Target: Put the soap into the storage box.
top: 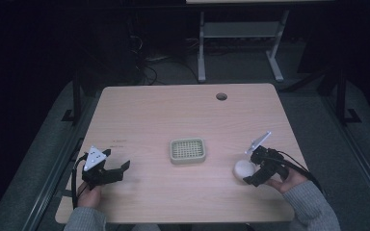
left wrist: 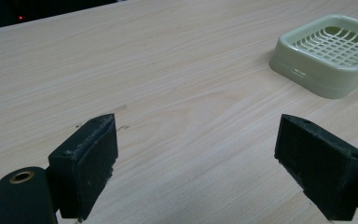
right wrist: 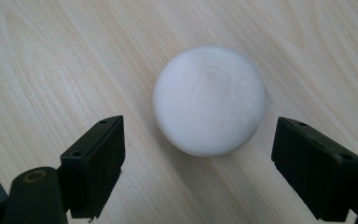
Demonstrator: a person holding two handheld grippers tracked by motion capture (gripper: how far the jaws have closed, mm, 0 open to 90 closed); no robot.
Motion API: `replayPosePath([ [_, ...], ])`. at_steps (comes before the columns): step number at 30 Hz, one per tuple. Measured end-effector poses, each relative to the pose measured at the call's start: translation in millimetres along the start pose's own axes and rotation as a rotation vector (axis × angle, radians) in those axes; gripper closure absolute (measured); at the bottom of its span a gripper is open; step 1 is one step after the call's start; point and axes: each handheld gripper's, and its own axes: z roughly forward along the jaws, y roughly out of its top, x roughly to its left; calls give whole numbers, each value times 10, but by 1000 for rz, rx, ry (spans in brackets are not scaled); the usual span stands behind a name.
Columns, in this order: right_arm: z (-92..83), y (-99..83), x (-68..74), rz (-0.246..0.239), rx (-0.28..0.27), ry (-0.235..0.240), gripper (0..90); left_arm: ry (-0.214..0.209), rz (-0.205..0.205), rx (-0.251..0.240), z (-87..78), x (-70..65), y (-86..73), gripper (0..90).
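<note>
A round white soap-like puck [top: 244, 169] lies on the wooden table [top: 183, 115] at the right. My right gripper [top: 253, 172] is open just beside it, jaws pointing at it; in the right gripper view the puck [right wrist: 209, 99] sits a little beyond my two fingertips [right wrist: 198, 163], touching neither. A pale green square basket dish [top: 188, 150] with a grid bottom rests at the table's middle. My left gripper [top: 118, 168] is open near the front left, holding nothing; in the left gripper view its jaws [left wrist: 196, 158] stand wide over bare wood with the dish [left wrist: 328, 53] at the far right.
A round cable hole [top: 221, 96] is near the table's far edge. Beyond the table stand a white desk frame [top: 241, 38] and cables on a dark floor. Bare wood stretches between dish and left gripper.
</note>
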Motion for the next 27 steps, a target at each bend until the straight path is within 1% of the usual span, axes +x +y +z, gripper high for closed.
replayPosePath([
  [5, 44, 48, -31, 1, 22, -2, 163, 1, -2, -1, -2, -1, 0, 128],
  [12, 96, 93, -59, 5, 35, 1, 163, 0, -2, 0, -1, -1, 1, 128],
  [14, 104, 102, -64, 2, 37, -4, 163, 0, 0, 0, 0, -1, 1, 128],
  [17, 124, 148, -64, -1, 52, -2, 163, -1, 0, 0, -1, -1, 1, 128],
  [18, 132, 166, -66, -9, 56, -1, 163, 0, -5, -1, -2, -1, 1, 128],
  [21, 146, 192, -66, -10, 64, -4, 163, 1, -6, -2, -2, -2, 0, 128],
  [24, 186, 232, -69, -18, 87, -6, 161, 1, -8, -4, -6, -1, 1, 128],
  [27, 204, 246, -72, -20, 96, -4, 162, 2, -7, -5, -7, 4, 2, 128],
])
